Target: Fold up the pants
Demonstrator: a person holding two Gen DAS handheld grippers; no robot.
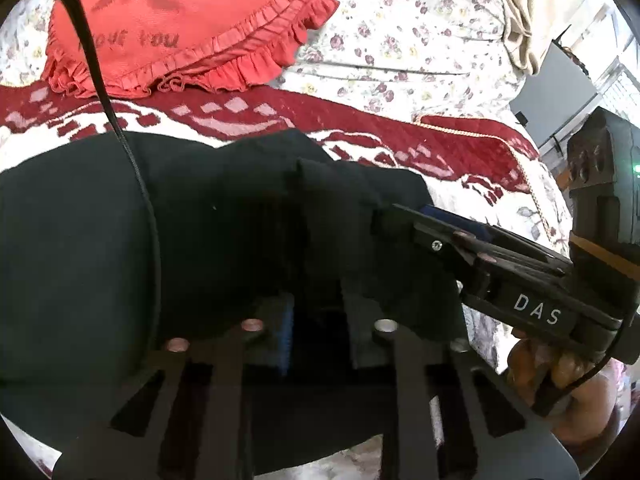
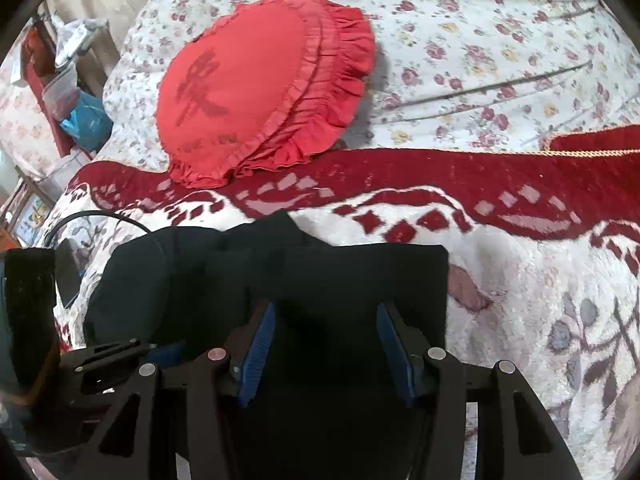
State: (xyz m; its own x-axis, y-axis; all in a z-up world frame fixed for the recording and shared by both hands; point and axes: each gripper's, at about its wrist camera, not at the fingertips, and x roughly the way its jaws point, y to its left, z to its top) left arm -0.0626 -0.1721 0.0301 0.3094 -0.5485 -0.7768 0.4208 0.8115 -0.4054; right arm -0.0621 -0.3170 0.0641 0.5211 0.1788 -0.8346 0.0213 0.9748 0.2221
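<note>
Across the bed (image 2: 500,40), a floral cover runs to the far side. Over it lies a red-and-white blanket (image 2: 520,264), its red band crossing the middle, gold cord along one edge.

Pants (image 2: 328,276) next: black, bunched in a folded heap on the blanket's white part, near edge toward the person. From the left wrist they fill most of the lower view (image 1: 200,240). One squared corner sits to the right, blanket showing just beside it.

Red cushion (image 2: 256,84), round, frilled rim, lies beyond the pants and apart from them, half on the floral cover, half on the red band. Lettering faint on its face, also seen from the left (image 1: 188,12).

Right tongs (image 2: 326,344): spread, blue pads (image 2: 260,340) well apart, black cloth between and beneath them. Not pinching. From the left wrist these tongs (image 1: 404,216) reach in from the right, tips touching the pants' edge, a hand gripping the handle below.

Left tongs (image 1: 316,320): fingers down over the cloth, a blue pad (image 1: 285,332) showing on one; the tips are lost in the black fabric, so I cannot tell whether they grip.

Black cable (image 1: 120,128) trails over the pants at left.
</note>
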